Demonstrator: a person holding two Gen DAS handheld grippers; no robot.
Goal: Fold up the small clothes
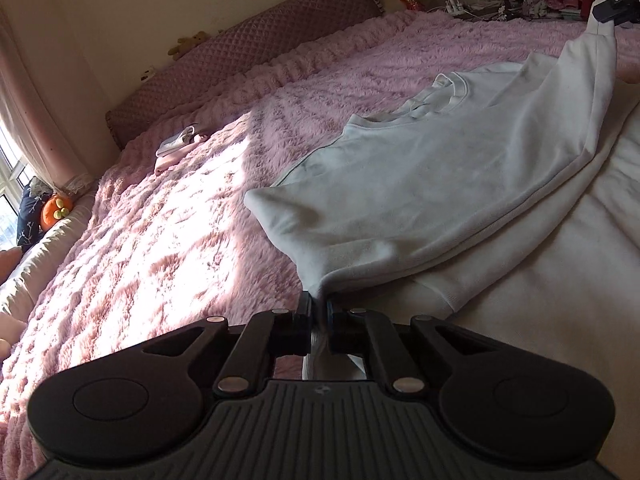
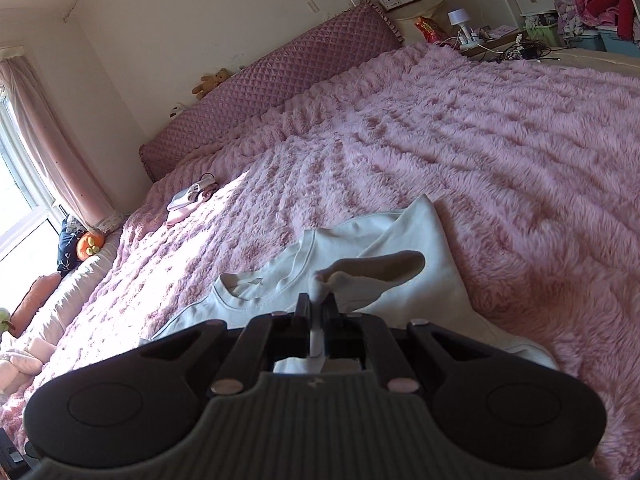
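A white sweatshirt [image 1: 400, 184] lies on the pink fluffy blanket [image 1: 160, 240], its collar [image 1: 440, 96] toward the headboard. My left gripper [image 1: 319, 306] is shut on a pinched fold at the garment's near edge. At the top right of the left wrist view, my right gripper [image 1: 608, 16] holds a sleeve end lifted off the bed, the sleeve stretched up to it. In the right wrist view the right gripper [image 2: 319, 300] is shut on white fabric, above the sweatshirt [image 2: 260, 292] and its collar [image 2: 240, 284].
A small pile of light clothes [image 1: 180, 144] [image 2: 192, 196] lies near the quilted headboard [image 2: 280, 92]. A window and curtain stand at the left, with cushions [image 1: 48, 208] below. A bedside table with a lamp [image 2: 460, 20] and cluttered shelves [image 2: 592, 4] sit far right.
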